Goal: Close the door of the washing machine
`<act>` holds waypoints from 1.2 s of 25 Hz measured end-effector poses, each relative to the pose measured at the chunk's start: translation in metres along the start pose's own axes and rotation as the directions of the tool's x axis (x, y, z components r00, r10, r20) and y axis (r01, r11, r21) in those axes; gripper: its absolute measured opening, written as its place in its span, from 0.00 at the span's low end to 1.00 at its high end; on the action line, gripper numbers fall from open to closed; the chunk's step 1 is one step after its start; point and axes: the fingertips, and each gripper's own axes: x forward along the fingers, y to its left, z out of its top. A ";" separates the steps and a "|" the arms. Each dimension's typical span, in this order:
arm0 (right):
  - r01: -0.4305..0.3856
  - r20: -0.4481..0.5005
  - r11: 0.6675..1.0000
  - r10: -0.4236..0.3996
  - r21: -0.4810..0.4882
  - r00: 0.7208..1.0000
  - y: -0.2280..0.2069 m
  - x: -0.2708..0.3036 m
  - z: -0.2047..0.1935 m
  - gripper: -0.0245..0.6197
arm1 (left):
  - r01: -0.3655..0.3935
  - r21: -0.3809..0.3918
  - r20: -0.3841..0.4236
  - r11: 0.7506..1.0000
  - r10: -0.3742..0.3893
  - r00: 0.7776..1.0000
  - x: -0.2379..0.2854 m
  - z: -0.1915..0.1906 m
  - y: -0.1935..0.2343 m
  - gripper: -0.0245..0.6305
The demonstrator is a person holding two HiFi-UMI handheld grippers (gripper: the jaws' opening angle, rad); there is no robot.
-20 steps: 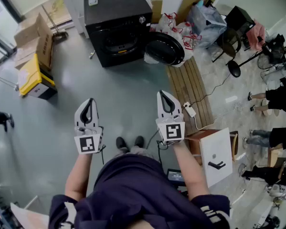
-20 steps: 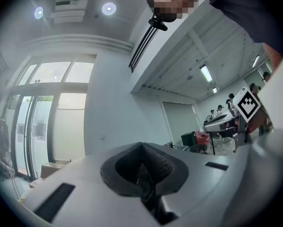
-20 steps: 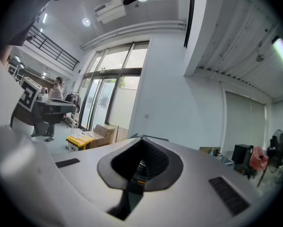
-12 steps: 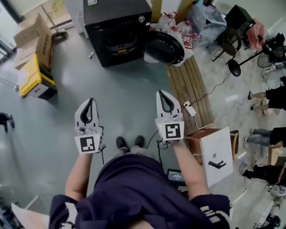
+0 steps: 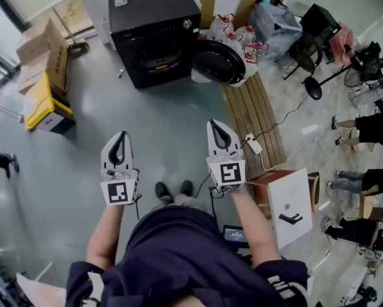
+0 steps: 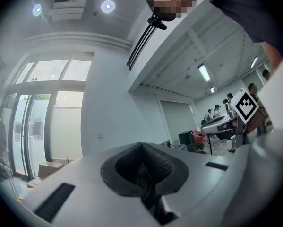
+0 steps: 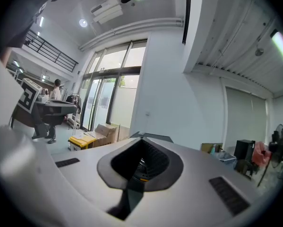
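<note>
A black washing machine stands on the grey floor at the far end of the head view. Its round door hangs open at the machine's right side. I hold both grippers level in front of my body, well short of the machine and apart from it. My left gripper is shut with nothing in it. My right gripper is also shut and holds nothing. In the left gripper view the left gripper shows its jaws together, and the right gripper view shows the right gripper likewise.
Cardboard boxes and a yellow box lie at the left. A wooden pallet, tied bags and a power strip lie right of the door. A white panel stands by my right arm. People stand at the far right.
Almost nothing: the head view has shifted slightly, and both grippers keep their places and stay shut.
</note>
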 end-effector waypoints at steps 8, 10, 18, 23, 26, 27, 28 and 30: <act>-0.024 -0.035 0.999 0.025 0.047 0.999 -0.014 -0.001 -0.017 0.07 | 0.033 0.007 -0.022 0.999 -0.033 0.999 0.004 -0.007 -0.016 0.07; -0.033 -0.043 0.997 0.036 0.068 0.998 -0.021 -0.001 -0.022 0.08 | 0.039 0.006 -0.025 0.999 -0.039 0.999 0.007 -0.008 -0.021 0.07; -0.033 -0.044 0.999 0.035 0.037 0.998 -0.041 -0.008 -0.028 0.07 | 0.049 0.000 -0.030 0.999 -0.049 0.998 0.020 -0.013 -0.046 0.07; -0.036 -0.032 0.999 0.037 0.034 0.999 -0.051 -0.004 -0.027 0.07 | 0.056 0.009 -0.042 0.998 -0.056 0.998 0.028 -0.016 -0.054 0.07; -0.041 -0.016 0.999 0.041 0.027 0.999 -0.054 0.000 -0.026 0.07 | 0.056 0.013 -0.044 0.998 -0.056 0.997 0.033 -0.016 -0.053 0.07; -0.046 -0.011 0.999 0.046 0.025 0.999 -0.054 0.001 -0.026 0.08 | 0.057 0.014 -0.041 0.998 -0.056 0.998 0.034 -0.017 -0.052 0.07; -0.053 -0.009 0.998 0.054 0.023 0.999 -0.053 0.002 -0.026 0.13 | 0.057 0.014 -0.038 0.998 -0.056 0.998 0.035 -0.017 -0.052 0.07; -0.063 -0.008 0.998 0.064 0.023 0.998 -0.053 0.003 -0.028 0.22 | 0.058 0.017 -0.043 0.998 -0.057 0.997 0.034 -0.019 -0.052 0.07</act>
